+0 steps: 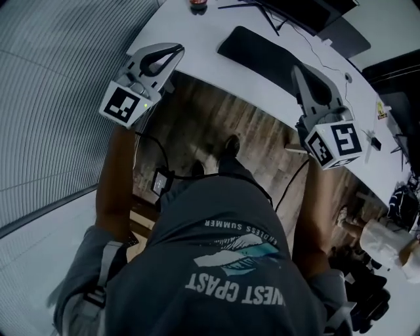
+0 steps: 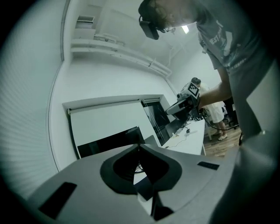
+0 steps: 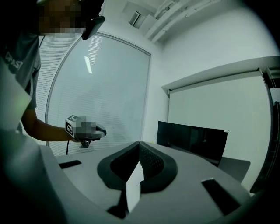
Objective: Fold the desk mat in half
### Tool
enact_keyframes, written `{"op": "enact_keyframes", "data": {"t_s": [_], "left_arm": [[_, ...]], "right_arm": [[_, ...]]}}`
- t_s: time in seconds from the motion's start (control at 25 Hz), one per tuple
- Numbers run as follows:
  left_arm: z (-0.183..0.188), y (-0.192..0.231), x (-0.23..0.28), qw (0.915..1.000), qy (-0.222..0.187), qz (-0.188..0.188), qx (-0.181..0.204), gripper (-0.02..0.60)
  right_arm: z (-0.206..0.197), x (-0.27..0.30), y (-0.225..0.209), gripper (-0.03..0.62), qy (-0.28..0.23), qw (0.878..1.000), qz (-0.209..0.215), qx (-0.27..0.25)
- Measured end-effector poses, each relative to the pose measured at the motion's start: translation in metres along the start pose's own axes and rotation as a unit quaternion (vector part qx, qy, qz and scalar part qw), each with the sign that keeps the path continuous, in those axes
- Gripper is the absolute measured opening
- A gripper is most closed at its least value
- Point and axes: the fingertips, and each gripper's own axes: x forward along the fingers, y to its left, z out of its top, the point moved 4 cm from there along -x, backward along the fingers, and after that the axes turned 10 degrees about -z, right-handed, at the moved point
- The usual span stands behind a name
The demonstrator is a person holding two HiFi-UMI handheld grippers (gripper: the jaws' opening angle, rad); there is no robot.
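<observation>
A white desk (image 1: pixel 190 39) curves beside a slatted wall, and the dark mat (image 1: pixel 259 56) lies flat near its front edge. The left gripper (image 1: pixel 174 50) and right gripper (image 1: pixel 300 71) hover level at that edge, jaws pressed together on nothing, probably lined up with the mat's near corners

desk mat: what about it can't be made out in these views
- Head view: the desk mat: right end hidden behind the right claw; too thin to tell if already folded.
- Left gripper view: the shut left claw fills the lower frame; no mat shows.
- Right gripper view: the same, behind the right claw.
- Head view: red item cut off by the top edge.
</observation>
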Motion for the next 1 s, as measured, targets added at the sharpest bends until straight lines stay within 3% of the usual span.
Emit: {"op": "enact_keyframes", "data": {"t_s": [0.24, 0.32, 1.0], "left_arm": [[0.026, -0.025, -0.028, 0.9955, 0.039, -0.011, 0.086, 0.023], [0.033, -0.033, -0.035, 0.9939, 0.049, -0.013, 0.098, 0.023], [0.047, -0.076, -0.051, 0.9945, 0.043, -0.033, 0.089, 0.023]], "right_arm": [[0.026, -0.026, 0.048, 0.025, -0.008, 0.999, 0.023, -0.042], [0.03, -0.035, 0.059, 0.025, -0.007, 0.999, 0.027, -0.047], [0.029, -0.081, 0.081, 0.025, 0.003, 0.999, 0.02, -0.04]]}}
